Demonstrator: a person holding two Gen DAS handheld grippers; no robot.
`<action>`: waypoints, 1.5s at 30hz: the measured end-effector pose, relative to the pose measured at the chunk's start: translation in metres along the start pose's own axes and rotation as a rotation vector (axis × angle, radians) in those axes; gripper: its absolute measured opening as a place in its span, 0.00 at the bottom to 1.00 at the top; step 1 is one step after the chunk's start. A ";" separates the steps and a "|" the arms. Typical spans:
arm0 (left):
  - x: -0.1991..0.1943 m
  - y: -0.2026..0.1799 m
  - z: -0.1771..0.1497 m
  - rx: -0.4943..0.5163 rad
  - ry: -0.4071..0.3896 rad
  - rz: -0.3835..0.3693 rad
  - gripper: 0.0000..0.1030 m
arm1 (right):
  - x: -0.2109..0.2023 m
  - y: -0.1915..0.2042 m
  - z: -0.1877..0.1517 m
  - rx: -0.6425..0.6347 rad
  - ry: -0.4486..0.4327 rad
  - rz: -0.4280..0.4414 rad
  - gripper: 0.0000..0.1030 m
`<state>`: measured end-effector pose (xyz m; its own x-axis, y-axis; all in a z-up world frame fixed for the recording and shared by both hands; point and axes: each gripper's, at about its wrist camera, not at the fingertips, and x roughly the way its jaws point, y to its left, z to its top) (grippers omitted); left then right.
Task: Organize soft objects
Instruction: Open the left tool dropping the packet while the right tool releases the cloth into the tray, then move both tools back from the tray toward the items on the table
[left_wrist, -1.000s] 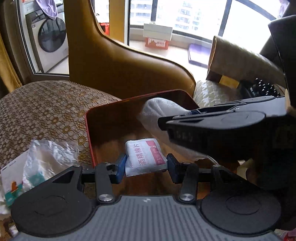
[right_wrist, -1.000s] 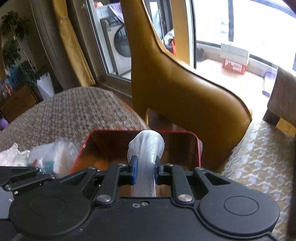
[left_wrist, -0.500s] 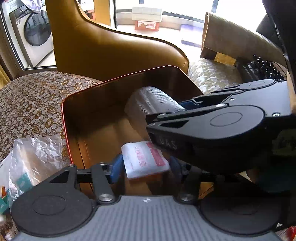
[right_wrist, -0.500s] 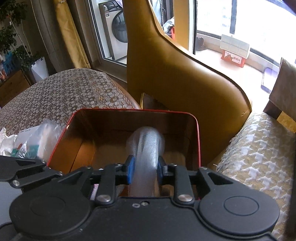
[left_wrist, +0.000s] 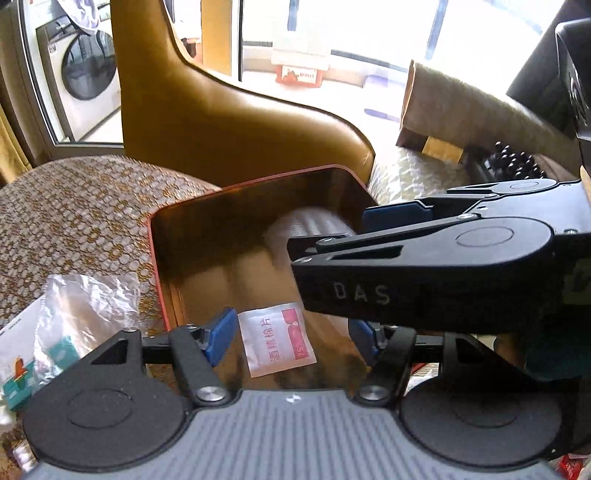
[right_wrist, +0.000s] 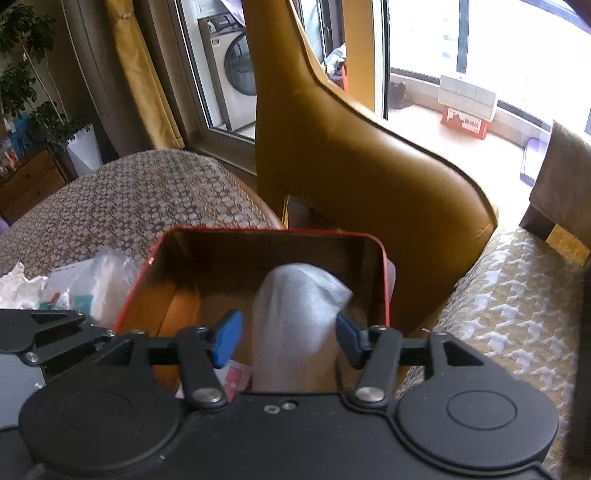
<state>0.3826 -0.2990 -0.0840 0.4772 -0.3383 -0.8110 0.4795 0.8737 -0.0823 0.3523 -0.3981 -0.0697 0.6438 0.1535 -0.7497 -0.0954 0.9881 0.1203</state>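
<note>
The white mesh gauze roll (right_wrist: 295, 317) and the small white-and-pink wipe sachet (left_wrist: 277, 338) lie in the red-rimmed tin box (left_wrist: 159, 258), loose between my spread right tongs (right_wrist: 288, 338) and spread left tongs (left_wrist: 291, 336). The crinkled clear plastic packets (left_wrist: 74, 317) outside on the patterned cushion (left_wrist: 74, 214) remain, I judge.

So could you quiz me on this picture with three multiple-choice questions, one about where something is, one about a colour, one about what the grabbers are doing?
1. Where does the small white and red packet lie?
A. inside the box
B. on the patterned cushion
C. on the leather chair

2. What colour is the rim of the box?
A. green
B. red
C. silver

3. How does the right gripper stand around the white mesh roll?
A. shut tight on it
B. open, pads apart from it
C. nowhere near it

Answers: 1 A, the packet rests on the box floor between the open pads of the left gripper. 2 B, a red edge runs around the box. 3 B, gaps show between both blue pads and the roll.
</note>
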 end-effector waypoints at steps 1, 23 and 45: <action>-0.005 0.000 -0.001 0.000 -0.009 0.002 0.64 | -0.004 0.001 0.000 0.000 -0.006 0.000 0.60; -0.155 0.019 -0.065 -0.058 -0.216 0.042 0.64 | -0.108 0.062 -0.019 -0.061 -0.121 0.079 0.71; -0.254 0.098 -0.163 -0.169 -0.336 0.157 0.81 | -0.161 0.165 -0.058 -0.128 -0.176 0.198 0.86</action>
<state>0.1883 -0.0710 0.0199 0.7623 -0.2670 -0.5895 0.2670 0.9595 -0.0893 0.1892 -0.2592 0.0328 0.7235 0.3514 -0.5942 -0.3201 0.9334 0.1622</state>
